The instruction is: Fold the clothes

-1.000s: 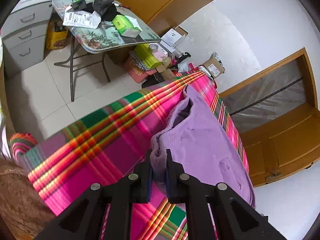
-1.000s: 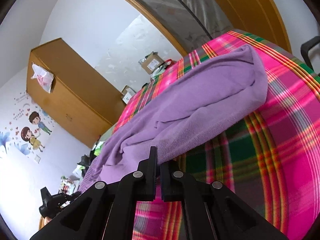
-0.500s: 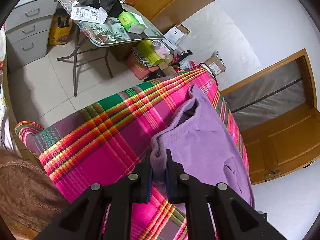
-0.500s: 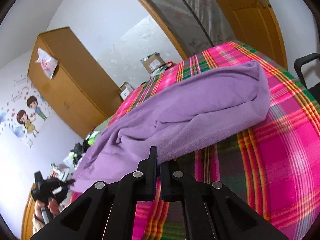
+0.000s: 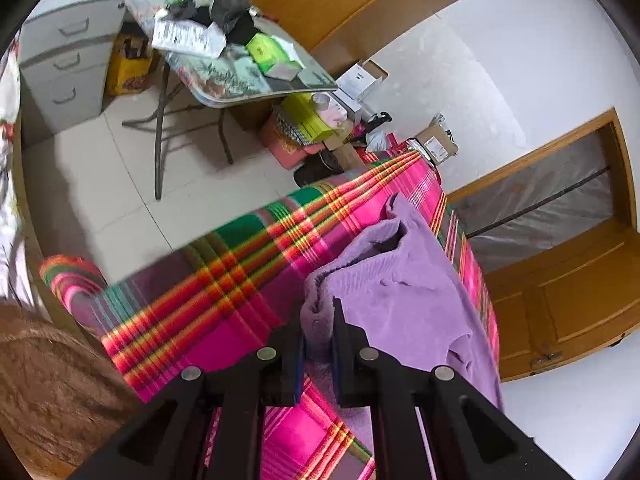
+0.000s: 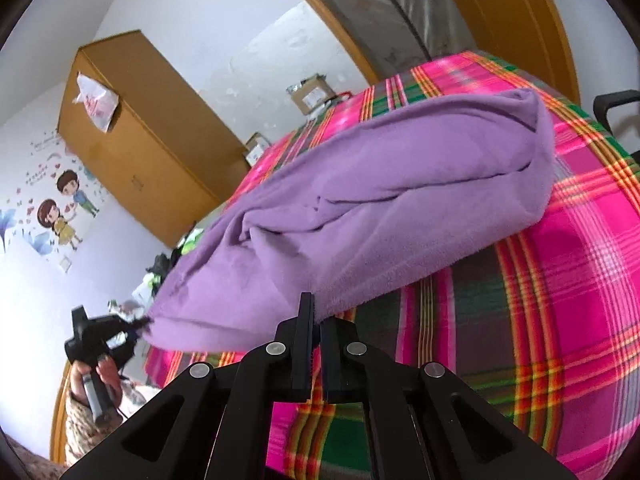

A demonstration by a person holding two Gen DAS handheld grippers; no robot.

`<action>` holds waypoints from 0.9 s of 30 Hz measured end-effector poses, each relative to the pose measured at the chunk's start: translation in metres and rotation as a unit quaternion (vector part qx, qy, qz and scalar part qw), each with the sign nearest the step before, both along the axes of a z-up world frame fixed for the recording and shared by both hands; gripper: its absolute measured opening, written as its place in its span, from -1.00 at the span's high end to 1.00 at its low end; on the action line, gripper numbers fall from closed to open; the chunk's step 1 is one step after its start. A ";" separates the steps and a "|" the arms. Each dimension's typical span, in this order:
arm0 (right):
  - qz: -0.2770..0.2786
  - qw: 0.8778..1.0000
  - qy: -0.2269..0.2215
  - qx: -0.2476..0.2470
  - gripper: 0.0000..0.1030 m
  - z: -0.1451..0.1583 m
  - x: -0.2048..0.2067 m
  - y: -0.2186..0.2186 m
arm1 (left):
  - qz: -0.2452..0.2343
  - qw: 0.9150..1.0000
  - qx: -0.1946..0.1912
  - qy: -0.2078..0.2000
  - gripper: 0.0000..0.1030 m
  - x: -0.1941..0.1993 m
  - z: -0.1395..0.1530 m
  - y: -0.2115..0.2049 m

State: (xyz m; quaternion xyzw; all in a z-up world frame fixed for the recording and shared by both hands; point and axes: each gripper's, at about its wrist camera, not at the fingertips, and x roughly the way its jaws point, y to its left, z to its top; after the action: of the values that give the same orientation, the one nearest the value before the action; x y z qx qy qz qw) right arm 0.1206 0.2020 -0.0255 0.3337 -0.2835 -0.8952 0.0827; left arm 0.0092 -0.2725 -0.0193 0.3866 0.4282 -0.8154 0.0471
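A purple fleece garment (image 5: 404, 300) (image 6: 400, 216) lies stretched over a pink, green and orange plaid bedspread (image 5: 224, 292) (image 6: 580, 288). My left gripper (image 5: 318, 320) is shut on a bunched corner of the garment and holds it just above the spread. My right gripper (image 6: 316, 312) is shut on the garment's near edge, lifting it so the cloth hangs between both grippers. In the right wrist view the left gripper (image 6: 96, 336) shows at the far left, held by a hand (image 6: 100, 376), with the garment's other corner in it.
A folding table (image 5: 240, 80) piled with boxes and papers stands beyond the bed, with a grey drawer cabinet (image 5: 68, 56) to its left. Cardboard boxes (image 5: 432, 144) sit at the bed's far end. A wooden wardrobe (image 6: 136, 140) and a wooden door (image 5: 568, 304) line the walls.
Both grippers keep their hold on the garment. The right gripper has raised its edge, so more cloth hangs off the spread. The left view has pulled back and tilted slightly.
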 end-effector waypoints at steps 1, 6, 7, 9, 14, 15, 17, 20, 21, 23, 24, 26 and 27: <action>0.002 1.000 -0.008 -0.005 0.94 -0.004 0.000 0.001 | 0.000 1.000 0.000 -0.003 0.80 0.000 -0.002 0.000; 0.014 0.999 -0.047 -0.009 0.94 -0.018 -0.002 0.002 | 0.010 1.000 0.015 -0.025 0.80 0.001 -0.020 -0.006; 0.015 0.998 -0.056 -0.008 0.94 -0.020 -0.003 0.002 | 0.010 0.999 0.014 -0.027 0.80 0.000 -0.021 -0.007; 0.018 0.998 -0.064 -0.014 0.94 -0.022 -0.006 0.003 | 0.010 1.000 0.012 -0.026 0.80 -0.001 -0.019 -0.007; 0.032 0.995 -0.086 -0.031 0.90 -0.031 -0.010 0.005 | -0.001 0.999 -0.011 -0.040 0.77 -0.005 -0.019 -0.005; 0.035 0.995 -0.091 -0.036 0.88 -0.033 -0.011 0.007 | -0.002 0.999 -0.011 -0.041 0.76 -0.005 -0.019 -0.005; 0.042 0.993 -0.099 -0.045 0.88 -0.034 -0.012 0.011 | -0.004 0.999 -0.009 -0.042 0.74 -0.004 -0.020 -0.006; 0.052 0.993 -0.099 -0.031 0.85 -0.028 -0.009 0.015 | -0.014 0.999 -0.021 -0.044 0.72 -0.004 -0.012 -0.006; 0.059 0.993 -0.099 -0.025 0.84 -0.025 -0.009 0.015 | -0.020 0.999 -0.023 -0.039 0.72 -0.003 -0.008 -0.006; 0.078 0.992 -0.101 0.003 0.79 -0.017 -0.009 0.014 | -0.020 0.998 -0.039 -0.035 0.72 -0.001 0.002 -0.008; 0.086 0.991 -0.099 0.016 0.79 -0.013 -0.009 0.013 | -0.019 0.998 -0.051 -0.031 0.71 0.000 0.008 -0.009; 0.100 0.990 -0.093 0.042 0.77 -0.004 -0.010 0.013 | -0.018 0.997 -0.069 -0.022 0.65 -0.001 0.020 -0.010; 0.101 0.990 -0.090 0.050 0.76 0.000 -0.011 0.014 | -0.022 0.997 -0.075 -0.014 0.61 -0.004 0.027 -0.011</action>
State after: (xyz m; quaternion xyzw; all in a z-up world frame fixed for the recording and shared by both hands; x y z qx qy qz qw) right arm 0.1093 0.2156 -0.0259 0.4437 -0.2098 -0.8615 0.1305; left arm 0.0051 -0.2836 0.0082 0.4026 0.3568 -0.8406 0.0637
